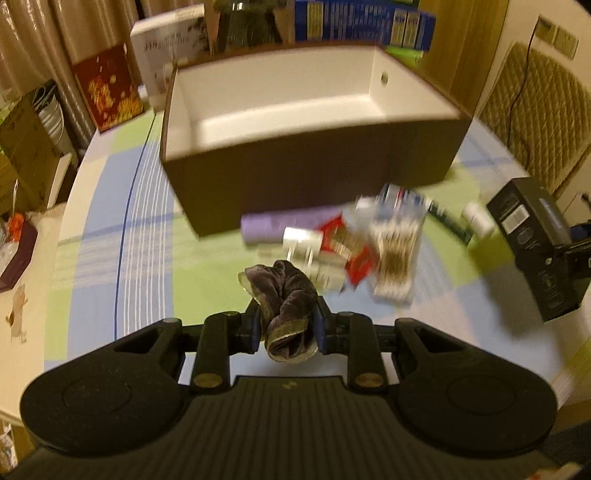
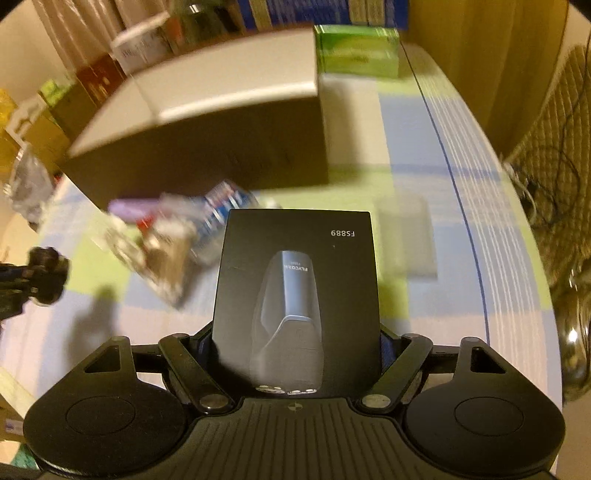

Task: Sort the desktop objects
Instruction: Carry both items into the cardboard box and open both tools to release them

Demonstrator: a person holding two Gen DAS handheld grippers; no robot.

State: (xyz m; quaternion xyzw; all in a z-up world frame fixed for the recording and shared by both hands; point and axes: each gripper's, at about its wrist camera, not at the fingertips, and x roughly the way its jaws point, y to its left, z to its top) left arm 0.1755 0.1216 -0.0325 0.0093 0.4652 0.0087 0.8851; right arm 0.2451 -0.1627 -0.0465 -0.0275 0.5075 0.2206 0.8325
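Note:
My left gripper (image 1: 288,325) is shut on a dark purple velvet scrunchie (image 1: 286,295) and holds it above the table, in front of the open brown box with a white inside (image 1: 295,92). My right gripper (image 2: 295,339) is shut on a black shaver box marked FS889 (image 2: 299,280), held above the table; it also shows at the right of the left wrist view (image 1: 535,240). A pile of small items (image 1: 351,243) lies before the brown box: a purple tube, small bottles, a red packet, cotton swabs. The left gripper with the scrunchie (image 2: 44,273) shows at the left of the right wrist view.
The table has a checked green, blue and white cloth (image 1: 147,221). Books and boxes (image 1: 362,22) stand behind the brown box. A green box (image 2: 354,51) sits at the far right corner. A grey flat object (image 2: 406,236) lies right of the shaver box. A chair (image 1: 535,110) stands at right.

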